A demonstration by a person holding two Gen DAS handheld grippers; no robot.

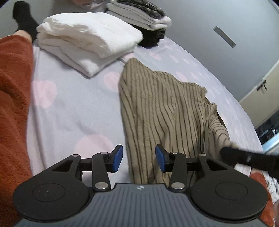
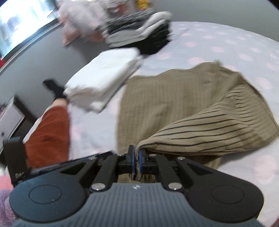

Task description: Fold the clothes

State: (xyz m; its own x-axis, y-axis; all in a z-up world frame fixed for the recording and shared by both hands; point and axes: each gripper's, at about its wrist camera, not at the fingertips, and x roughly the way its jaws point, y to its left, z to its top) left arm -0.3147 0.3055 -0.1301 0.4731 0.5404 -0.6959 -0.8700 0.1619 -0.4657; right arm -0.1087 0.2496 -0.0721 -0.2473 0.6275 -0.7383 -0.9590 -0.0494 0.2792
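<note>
On the spotted bedsheet (image 1: 73, 108), at 12 o'clock from both grippers, lies the striped beige garment (image 1: 162, 108), part turned over. Right gripper (image 2: 136, 159) pinches its near edge, lifted; left gripper (image 1: 139, 158) hovers with jaws apart, holding nothing. A fold looks underway: next, carry that edge across squarely. 2 folded stacks, white (image 1: 87, 41) and dark (image 1: 150, 15), sit at 11 o'clock.

A home bedroom: spotted bedsheet (image 1: 73, 111), folded laundry stacks (image 1: 87, 43).

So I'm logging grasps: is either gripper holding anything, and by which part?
The right gripper is shut on the striped garment, pinching a bunched corner at its near edge. The left gripper is open, holding nothing.
</note>
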